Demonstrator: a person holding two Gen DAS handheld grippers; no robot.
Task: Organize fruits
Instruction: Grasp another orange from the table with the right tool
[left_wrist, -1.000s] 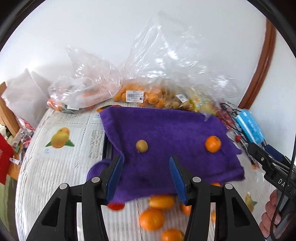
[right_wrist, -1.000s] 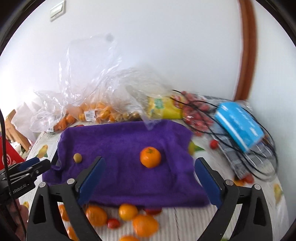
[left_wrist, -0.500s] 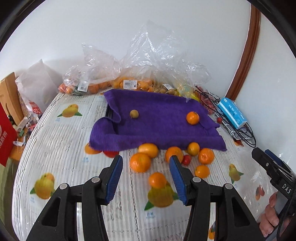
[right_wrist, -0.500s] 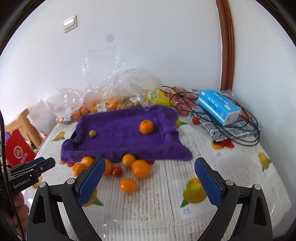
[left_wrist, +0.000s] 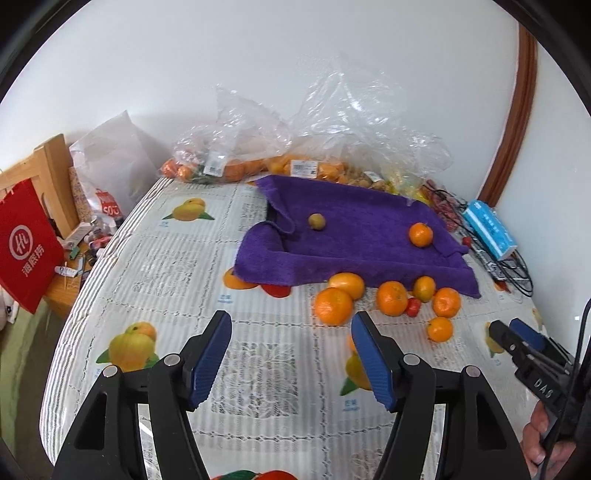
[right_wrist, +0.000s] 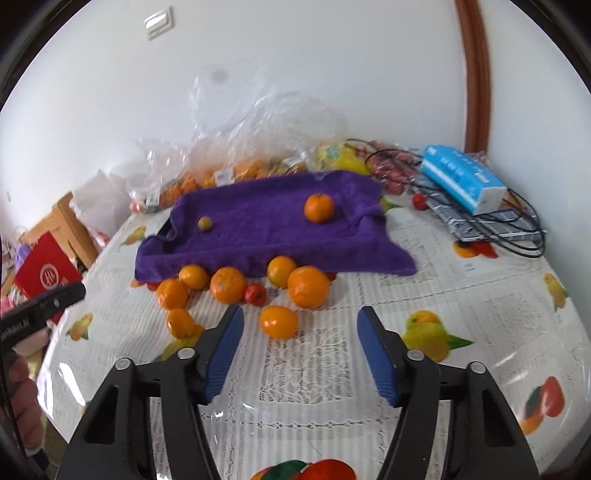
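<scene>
Right now my left gripper (left_wrist: 291, 354) sits half open with nothing between its blue pads; its jaws have just been opening, which I read as readying for a fruit. My right gripper (right_wrist: 299, 350) is also about half open and empty, its jaws having just been closing from a wide spread, probably to suit something the size of a small orange. Both hang above the near part of the table (left_wrist: 177, 266), pointing down at the cloth with its printed fruit.

Just beyond my right gripper lies the nearest orange (right_wrist: 279, 322), apart from the rest, so it looks like the easy first pick. Behind it a loose cluster of oranges (right_wrist: 228, 285) and a small red fruit (right_wrist: 255, 294) crowds the near edge of the purple towel (right_wrist: 258, 229), likely where they rolled off.

On the towel, which seems to be the sorting spot, one orange (right_wrist: 319, 208) rests toward the right and a small yellowish fruit (right_wrist: 205, 223) toward the left, well apart, perhaps one kind per side.

At the far wall, clear plastic bags (left_wrist: 332, 140) hold more fruit.
</scene>
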